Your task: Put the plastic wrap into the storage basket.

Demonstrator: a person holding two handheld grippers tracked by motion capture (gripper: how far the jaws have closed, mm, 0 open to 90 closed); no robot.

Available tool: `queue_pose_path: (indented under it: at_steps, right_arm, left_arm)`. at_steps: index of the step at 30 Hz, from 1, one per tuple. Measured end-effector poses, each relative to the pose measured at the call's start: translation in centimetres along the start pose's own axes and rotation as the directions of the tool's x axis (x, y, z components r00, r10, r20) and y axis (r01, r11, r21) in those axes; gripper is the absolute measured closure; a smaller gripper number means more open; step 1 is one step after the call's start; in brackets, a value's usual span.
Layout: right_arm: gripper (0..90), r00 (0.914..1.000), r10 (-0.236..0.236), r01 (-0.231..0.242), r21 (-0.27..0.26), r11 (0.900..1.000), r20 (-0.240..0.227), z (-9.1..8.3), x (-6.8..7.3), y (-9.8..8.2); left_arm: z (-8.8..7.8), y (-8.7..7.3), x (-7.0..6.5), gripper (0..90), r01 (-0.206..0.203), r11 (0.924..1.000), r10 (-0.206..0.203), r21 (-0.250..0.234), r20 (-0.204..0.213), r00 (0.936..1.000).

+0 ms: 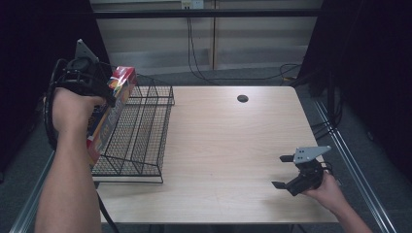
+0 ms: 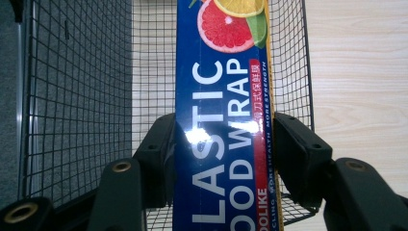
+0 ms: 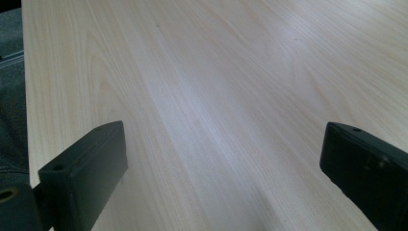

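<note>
Left gripper (image 2: pixel 223 144) is clamping the wrap box (image 2: pixel 222 110) right over the basket (image 1: pixel 145 126). I'd be lowering it flat, keeping its ends off the wires. Right gripper (image 1: pixel 286 171) is idling, jaws wide.

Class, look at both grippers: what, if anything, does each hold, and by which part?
The left gripper clamps the plastic wrap box across its two long sides, above the wire basket. The right gripper is open and holds nothing.
</note>
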State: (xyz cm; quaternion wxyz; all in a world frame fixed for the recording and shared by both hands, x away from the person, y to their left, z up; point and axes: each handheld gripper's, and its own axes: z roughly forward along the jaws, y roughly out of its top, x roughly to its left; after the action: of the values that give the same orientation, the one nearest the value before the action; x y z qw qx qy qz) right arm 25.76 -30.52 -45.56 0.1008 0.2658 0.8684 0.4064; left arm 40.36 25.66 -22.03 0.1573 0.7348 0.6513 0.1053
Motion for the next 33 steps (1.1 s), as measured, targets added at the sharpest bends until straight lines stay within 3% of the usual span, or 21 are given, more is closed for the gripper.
queue_pose_path:
  at_steps: [18, 33]
  right_arm:
    - [2.5, 1.0, 0.001, -0.001, -0.002, 1.0, 0.002, 0.0, 0.0, 0.0]
    - [2.7, 0.9999, 0.009, -0.009, -0.002, 1.0, -0.005, 0.0, 0.0, 0.0]
  left_arm:
    - [0.4, -0.8, 1.6, 45.4, 0.062, 0.9981, -0.062, 0.005, -0.019, 0.9979]
    - [1.5, -1.3, 2.4, 45.0, 0.074, 0.9972, -0.073, 0.01, -0.028, 0.9969]
